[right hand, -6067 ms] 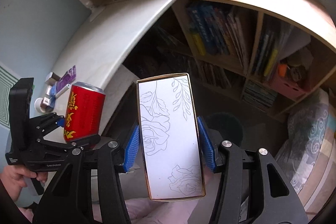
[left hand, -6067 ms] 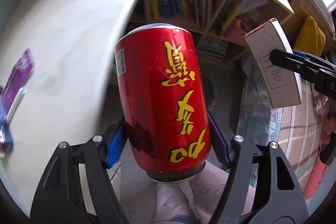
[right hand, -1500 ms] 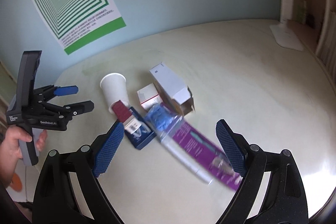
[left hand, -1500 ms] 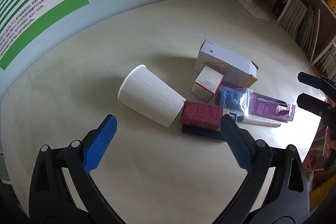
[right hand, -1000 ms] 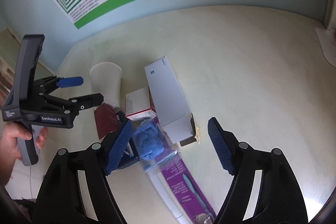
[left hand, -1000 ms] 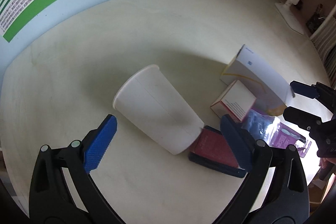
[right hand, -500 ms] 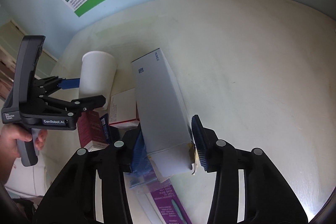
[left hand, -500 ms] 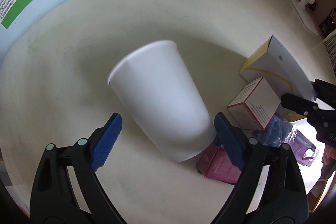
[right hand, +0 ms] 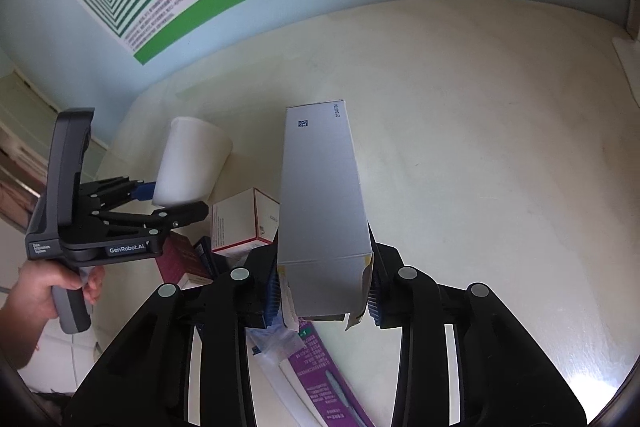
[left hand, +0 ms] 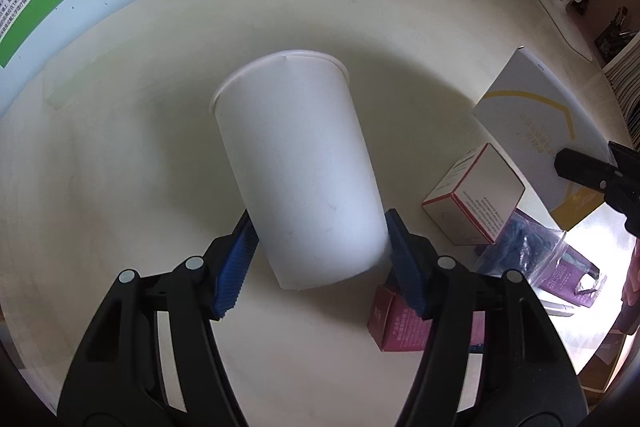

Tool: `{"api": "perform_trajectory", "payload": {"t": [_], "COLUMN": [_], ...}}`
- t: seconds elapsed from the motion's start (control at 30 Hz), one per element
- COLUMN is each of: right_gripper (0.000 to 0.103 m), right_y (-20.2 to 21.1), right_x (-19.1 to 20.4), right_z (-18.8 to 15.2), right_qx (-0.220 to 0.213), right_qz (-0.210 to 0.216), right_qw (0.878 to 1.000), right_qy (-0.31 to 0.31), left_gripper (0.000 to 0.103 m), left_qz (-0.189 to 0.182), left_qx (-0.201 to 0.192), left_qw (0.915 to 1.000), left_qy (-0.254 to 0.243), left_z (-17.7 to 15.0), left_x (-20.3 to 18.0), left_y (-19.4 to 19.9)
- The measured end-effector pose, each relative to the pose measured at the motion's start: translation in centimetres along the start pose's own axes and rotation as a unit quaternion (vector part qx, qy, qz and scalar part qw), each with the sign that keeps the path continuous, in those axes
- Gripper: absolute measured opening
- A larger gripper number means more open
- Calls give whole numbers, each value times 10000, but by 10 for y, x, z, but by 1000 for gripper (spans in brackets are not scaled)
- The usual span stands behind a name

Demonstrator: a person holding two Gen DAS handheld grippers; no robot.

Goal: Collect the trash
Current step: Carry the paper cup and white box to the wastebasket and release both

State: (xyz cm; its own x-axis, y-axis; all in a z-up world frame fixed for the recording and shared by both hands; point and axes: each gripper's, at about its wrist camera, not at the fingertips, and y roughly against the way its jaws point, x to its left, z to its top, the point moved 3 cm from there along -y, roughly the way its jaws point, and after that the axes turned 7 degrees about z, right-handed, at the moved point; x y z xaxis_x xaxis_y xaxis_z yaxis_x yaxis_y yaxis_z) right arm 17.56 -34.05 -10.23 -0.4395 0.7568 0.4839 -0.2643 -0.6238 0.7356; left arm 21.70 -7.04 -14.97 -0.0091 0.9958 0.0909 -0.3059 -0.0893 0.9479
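Observation:
A white paper cup [left hand: 296, 163] lies on its side on the cream table, base toward me. My left gripper [left hand: 320, 255] has its blue pads pressed on both sides of the cup's base end; it also shows in the right wrist view [right hand: 168, 203] on the cup [right hand: 188, 163]. My right gripper [right hand: 324, 291] is shut on the open end of a long white carton [right hand: 320, 187], which appears in the left wrist view [left hand: 536, 119] at the right. Whether cup and carton still touch the table I cannot tell.
A small white-and-red box [left hand: 476, 195], a maroon box [left hand: 396, 323], a clear bag with blue stuff [left hand: 528, 243] and a purple packet [right hand: 332, 383] lie between the grippers. A white lamp base [left hand: 568, 23] stands far right. The table's curved edge [left hand: 600, 359] runs near right.
Both grippers came down onto the table's trash and closed: the left on the paper cup, the right on the long white carton. Earlier they held a red can and a flowered box.

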Motion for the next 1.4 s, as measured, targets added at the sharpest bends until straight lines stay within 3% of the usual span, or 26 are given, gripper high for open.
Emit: {"api": "perform_trajectory", "payload": {"t": [0.2, 0.4, 0.8, 1.1, 1.4], "right_gripper": [34, 34, 34, 34, 34], "right_y": [26, 56, 111, 162, 218], "right_x": [4, 12, 24, 47, 57], "right_z": [-2, -15, -76, -134, -216], "right_qx": [-285, -564, -1268, -1874, -2431], "right_qz": [-156, -410, -1083, -1638, -2241], "right_qw": [9995, 9975, 9836, 9617, 9257], "right_qy": [-25, -86, -685, -1148, -1835], "left_gripper": [58, 56, 55, 54, 54], "left_qz": [-76, -150, -558, -825, -1214], "left_qx": [-316, -612, -1086, -1651, -2058], "left_qw": [9995, 9974, 9872, 9702, 9448], "left_qy": [-20, -340, -1027, -1568, -2242], "left_z": [-5, -6, -25, -42, -59], "left_x": [3, -9, -37, -54, -89], "left_y": [23, 50, 86, 129, 171]}}
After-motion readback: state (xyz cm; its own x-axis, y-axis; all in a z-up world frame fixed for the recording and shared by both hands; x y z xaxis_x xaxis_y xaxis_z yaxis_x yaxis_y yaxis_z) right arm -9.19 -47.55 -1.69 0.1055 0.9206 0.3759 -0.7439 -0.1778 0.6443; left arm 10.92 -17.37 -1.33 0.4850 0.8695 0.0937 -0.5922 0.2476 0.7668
